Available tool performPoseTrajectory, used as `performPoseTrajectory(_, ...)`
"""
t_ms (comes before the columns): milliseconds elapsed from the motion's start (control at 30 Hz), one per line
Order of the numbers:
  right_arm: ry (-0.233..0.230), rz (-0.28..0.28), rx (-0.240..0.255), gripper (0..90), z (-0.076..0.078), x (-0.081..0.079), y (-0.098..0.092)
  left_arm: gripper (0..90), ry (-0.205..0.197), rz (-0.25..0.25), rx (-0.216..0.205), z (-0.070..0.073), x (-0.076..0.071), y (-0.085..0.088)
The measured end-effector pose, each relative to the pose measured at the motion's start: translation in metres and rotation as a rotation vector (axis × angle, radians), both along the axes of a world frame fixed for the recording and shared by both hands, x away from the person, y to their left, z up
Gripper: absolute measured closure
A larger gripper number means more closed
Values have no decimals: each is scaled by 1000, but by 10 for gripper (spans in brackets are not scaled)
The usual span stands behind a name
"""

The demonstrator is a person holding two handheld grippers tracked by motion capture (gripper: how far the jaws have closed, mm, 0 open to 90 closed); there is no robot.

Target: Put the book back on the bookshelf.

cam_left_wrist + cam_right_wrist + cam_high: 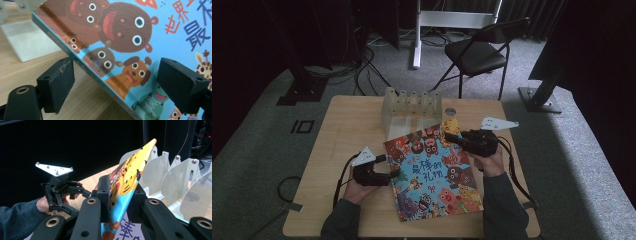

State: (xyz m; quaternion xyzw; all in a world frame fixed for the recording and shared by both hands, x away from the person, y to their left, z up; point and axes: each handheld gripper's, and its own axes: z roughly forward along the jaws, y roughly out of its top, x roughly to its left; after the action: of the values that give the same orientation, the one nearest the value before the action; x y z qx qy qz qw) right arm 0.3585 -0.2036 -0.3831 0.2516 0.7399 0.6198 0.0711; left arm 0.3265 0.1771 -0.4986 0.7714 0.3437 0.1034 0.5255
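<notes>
At centre of the high view, a picture book (432,172) with a cartoon-animal cover, its title in blue Chinese characters, lies tilted on the wooden table (337,150), the right gripper (452,136) at its upper corner. Left gripper view: left gripper (115,82) jaws gape astride the book's edge, untouching. Right gripper view: jaws clamp the lifted corner before a white divider rack (175,180).

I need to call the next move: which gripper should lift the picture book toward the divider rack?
Right, probably. The right gripper is already shut on the picture book at its far corner, next to the divider rack. The left gripper stands open around the book's near edge, pads apart.
</notes>
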Motion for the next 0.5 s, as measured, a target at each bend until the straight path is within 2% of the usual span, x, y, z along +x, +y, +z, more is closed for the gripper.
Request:
performPoseTrajectory(133,-5,4,4,764,0,-1,0,137,-8,-24,-24,-2,4,1)
performPoseTrajectory(300,-11,13,25,766,-1,-1,-2,78,-24,-65,-56,-3,10,-1)
performPoseTrajectory(400,-12,18,35,767,-3,-2,-4,28,-4,-83,-74,-4,16,-3)
performPoseTrajectory(433,-12,21,39,767,-3,-1,-4,27,11,-107,-102,-5,19,-5)
performPoseTrajectory(467,-12,21,39,767,-3,-1,-4,27,11,-107,-102,-5,19,-5)
performPoseTrajectory(500,-12,24,41,767,-4,-1,-4,22,29,-127,-120,-5,22,-8)
